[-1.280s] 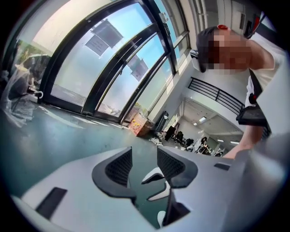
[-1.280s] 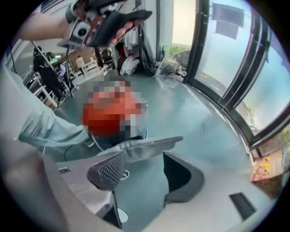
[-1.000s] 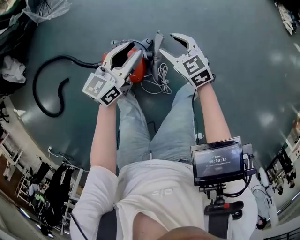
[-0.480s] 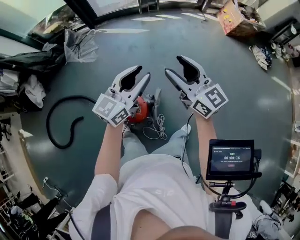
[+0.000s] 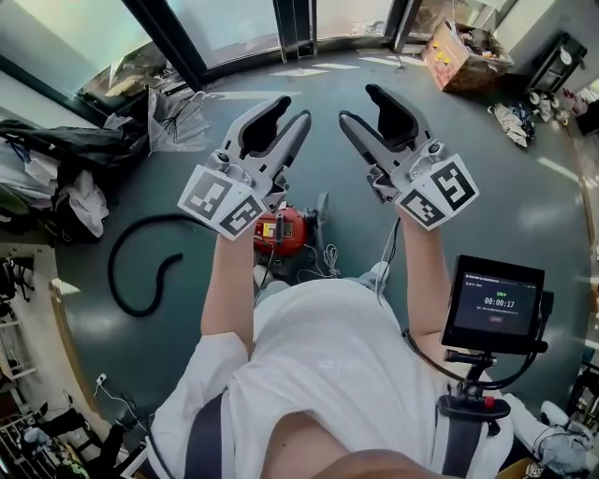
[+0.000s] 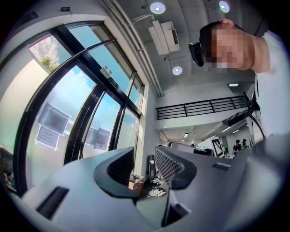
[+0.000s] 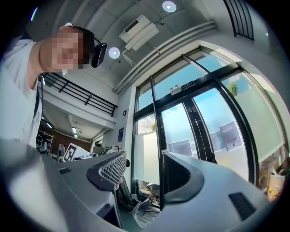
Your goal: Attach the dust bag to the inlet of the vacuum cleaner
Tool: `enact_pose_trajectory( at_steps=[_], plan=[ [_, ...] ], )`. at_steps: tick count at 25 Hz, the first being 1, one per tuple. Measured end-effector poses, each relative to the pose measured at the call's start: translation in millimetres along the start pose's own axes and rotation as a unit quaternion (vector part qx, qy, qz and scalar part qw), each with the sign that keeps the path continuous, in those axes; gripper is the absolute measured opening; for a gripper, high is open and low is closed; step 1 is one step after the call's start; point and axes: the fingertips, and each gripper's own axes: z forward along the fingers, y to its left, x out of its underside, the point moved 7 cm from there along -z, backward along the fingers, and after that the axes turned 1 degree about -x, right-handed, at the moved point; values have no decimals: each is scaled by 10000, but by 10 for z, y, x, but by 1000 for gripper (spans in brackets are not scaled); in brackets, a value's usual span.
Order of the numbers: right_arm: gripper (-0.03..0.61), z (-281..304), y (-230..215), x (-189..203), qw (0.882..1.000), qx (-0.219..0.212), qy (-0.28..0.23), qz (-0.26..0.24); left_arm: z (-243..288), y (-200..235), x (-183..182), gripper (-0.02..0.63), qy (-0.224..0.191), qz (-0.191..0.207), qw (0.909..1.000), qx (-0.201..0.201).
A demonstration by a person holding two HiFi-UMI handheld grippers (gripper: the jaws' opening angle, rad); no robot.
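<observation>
While held above the vacuum cleaner (image 5: pixel 281 230), left gripper (image 5: pixel 292 110) and right gripper (image 5: pixel 360 105) both gape empty.

There are two grippers, the left gripper (image 5: pixel 292 108) and the right gripper (image 5: pixel 359 103). Each carries one marker cube (image 5: pixel 225 201), which makes two cubes. On the floor lie one red vacuum cleaner (image 5: pixel 281 232), one black hose (image 5: pixel 140 271) and one coil of white cord (image 5: pixel 329 257). One screen (image 5: pixel 496 304) sits on a stand at the person's right. One cardboard box (image 5: pixel 454 51) stands near the windows. The left gripper view shows three round ceiling lights (image 6: pixel 157 7).
</observation>
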Motion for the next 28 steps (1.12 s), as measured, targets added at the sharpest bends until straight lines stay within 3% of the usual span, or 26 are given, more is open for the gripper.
enact_pose_trajectory(
  at_steps=[3,8,15,21,25,28],
  plan=[
    [267,80,-33,-87,9998,66,-102,-155,60,15,-69,153,-62,153,9998,66],
    [265,133,-55,-136,9989,193,-291,-297,182,36,-38,152,42,55,9998,174],
    [265,101,-118,-87,9981,441,-144,-413,286,-24,-31,152,-16,185,9989,441],
    [265,66,-138,-97,9969,505,-76,-590,315,14,-9,148,-20,64,9993,373],
    [265,44,-150,-85,9967,537,-50,-601,301,72,-59,7,-251,-377,9986,255],
    [265,67,-145,-81,9967,526,-36,-618,268,117,-104,6,-440,-667,9961,366]
  ],
)
